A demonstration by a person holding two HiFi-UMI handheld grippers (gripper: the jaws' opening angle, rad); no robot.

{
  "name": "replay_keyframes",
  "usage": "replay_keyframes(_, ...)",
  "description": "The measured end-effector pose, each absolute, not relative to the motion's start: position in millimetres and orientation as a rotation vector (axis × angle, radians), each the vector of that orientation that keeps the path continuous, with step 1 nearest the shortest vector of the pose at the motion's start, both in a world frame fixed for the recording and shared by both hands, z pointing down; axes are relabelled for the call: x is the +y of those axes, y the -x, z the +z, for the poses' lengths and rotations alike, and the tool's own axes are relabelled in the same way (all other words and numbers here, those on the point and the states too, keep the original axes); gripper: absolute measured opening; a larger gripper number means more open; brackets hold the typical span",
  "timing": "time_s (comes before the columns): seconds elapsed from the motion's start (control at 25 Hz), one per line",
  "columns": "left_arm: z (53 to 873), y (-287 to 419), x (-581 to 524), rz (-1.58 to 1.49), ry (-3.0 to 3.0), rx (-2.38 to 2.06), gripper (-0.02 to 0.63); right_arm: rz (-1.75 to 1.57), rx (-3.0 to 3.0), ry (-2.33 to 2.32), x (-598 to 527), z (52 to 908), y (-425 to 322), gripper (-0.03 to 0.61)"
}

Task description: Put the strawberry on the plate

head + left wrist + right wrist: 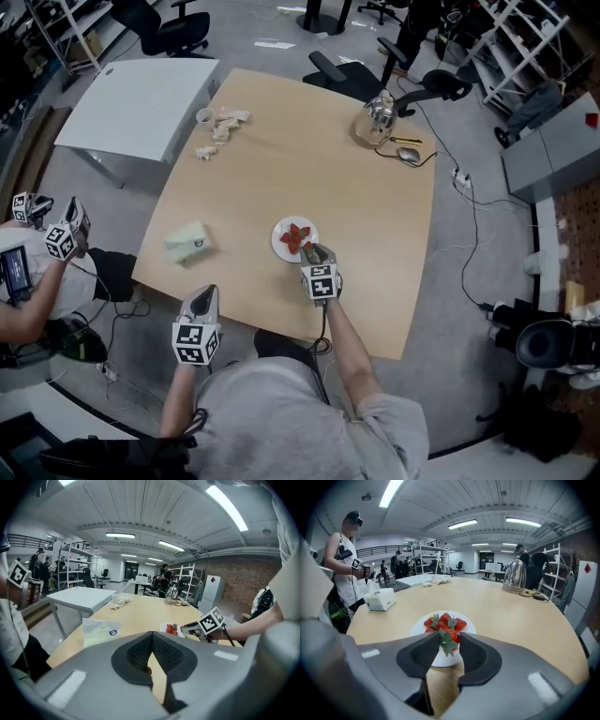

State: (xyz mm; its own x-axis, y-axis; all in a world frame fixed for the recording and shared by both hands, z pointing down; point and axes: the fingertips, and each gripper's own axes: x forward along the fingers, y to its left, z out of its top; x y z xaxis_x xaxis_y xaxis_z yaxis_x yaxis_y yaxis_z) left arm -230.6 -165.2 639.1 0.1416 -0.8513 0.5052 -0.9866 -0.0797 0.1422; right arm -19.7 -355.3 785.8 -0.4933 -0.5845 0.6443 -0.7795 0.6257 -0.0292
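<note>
Right gripper view shows the right claw (448, 634) clamped on a strawberry (450, 636), leaves toward the camera, just over the near edge of the plate (418, 624), probably to set it beside the other strawberries (440, 620) there. The forearm reaches forward, angled down. The left claw (151, 637), tips together and empty, hangs idle at the desk (136, 616) edge

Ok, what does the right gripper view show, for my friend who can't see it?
The right gripper holds a strawberry between its two grey jaws, right at a white plate with more strawberries on it. The plate sits on a big wooden table, with a white box at the left and a shiny kettle far back.
</note>
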Motion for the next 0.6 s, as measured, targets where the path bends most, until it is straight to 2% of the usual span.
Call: replay_keyframes(0.6,636.8,236.9,-168.4,0.404,-1.947,-1.791,0.018,0.431,-2.228,-0.996,-360.8,804.9,29.6,0.141)
